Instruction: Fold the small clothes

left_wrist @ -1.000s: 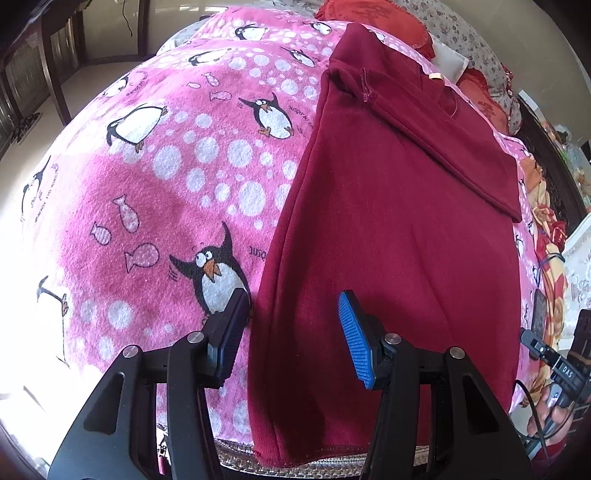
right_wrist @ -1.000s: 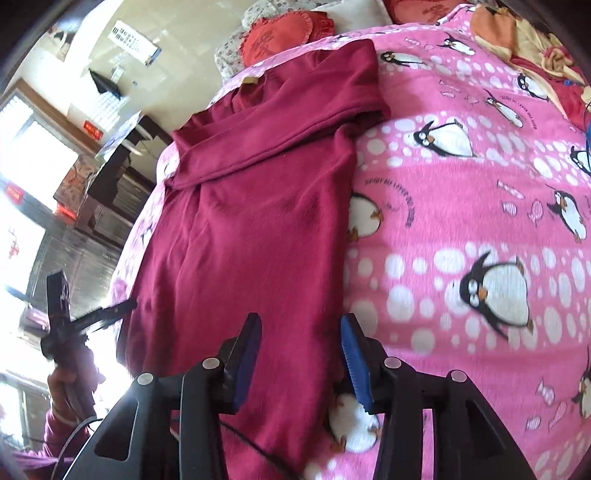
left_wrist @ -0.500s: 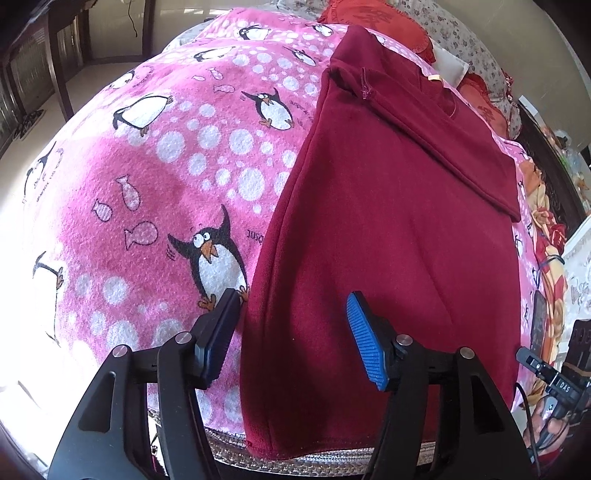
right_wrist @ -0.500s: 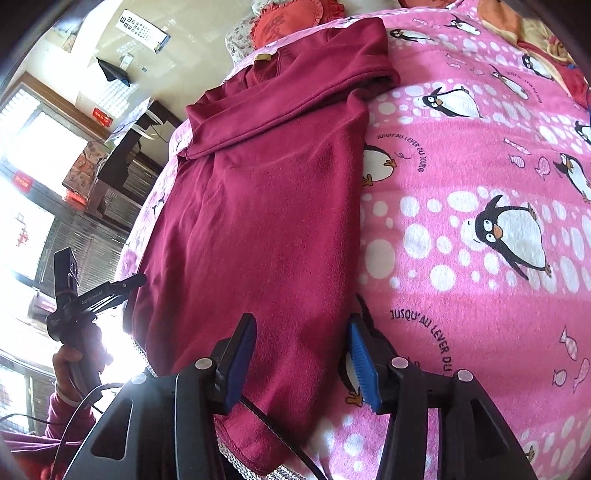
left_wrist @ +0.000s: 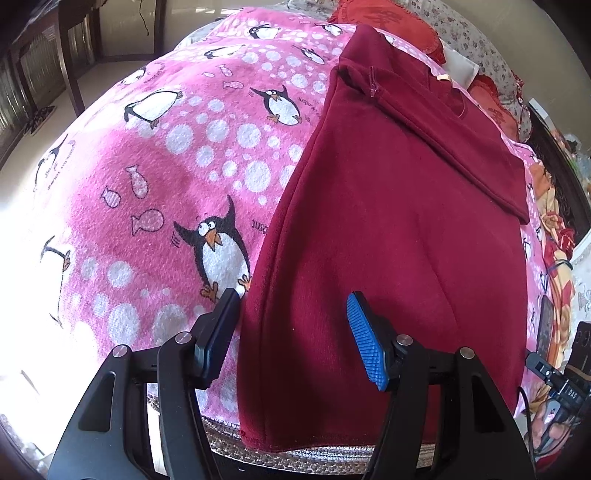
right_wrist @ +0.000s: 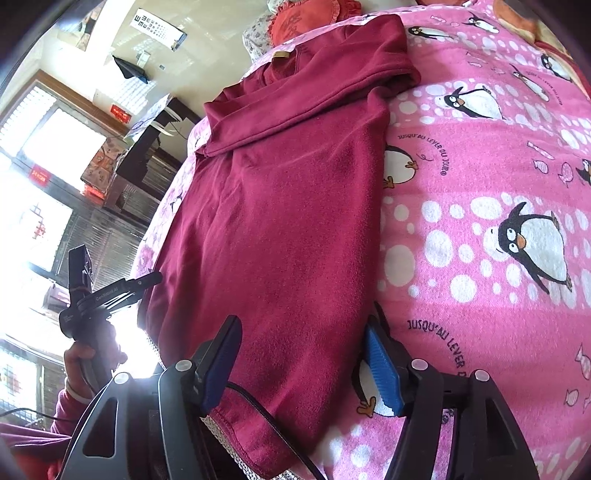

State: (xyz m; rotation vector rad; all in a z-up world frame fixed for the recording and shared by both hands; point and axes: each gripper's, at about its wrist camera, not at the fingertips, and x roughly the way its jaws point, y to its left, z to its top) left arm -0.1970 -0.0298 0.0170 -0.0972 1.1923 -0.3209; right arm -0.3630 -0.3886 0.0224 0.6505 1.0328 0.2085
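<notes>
One dark red garment (left_wrist: 388, 236) lies flat on the bed, its upper part folded across, its hem at the near edge. My two grippers sit over that hem. My left gripper (left_wrist: 291, 332) stands apart, its jaws straddling the garment's left edge without pressing it. My right gripper (right_wrist: 303, 354) is opening, cloth between its jaws, not clamped. The pink blanket (right_wrist: 480, 184) carries penguins, fish and white dots; it reads "JUSQU'AU LEVER DU JOUR". A red cushion (right_wrist: 299, 22) lies beyond. An eye chart (right_wrist: 159, 26) hangs on the wall; bright windows stand at left.
</notes>
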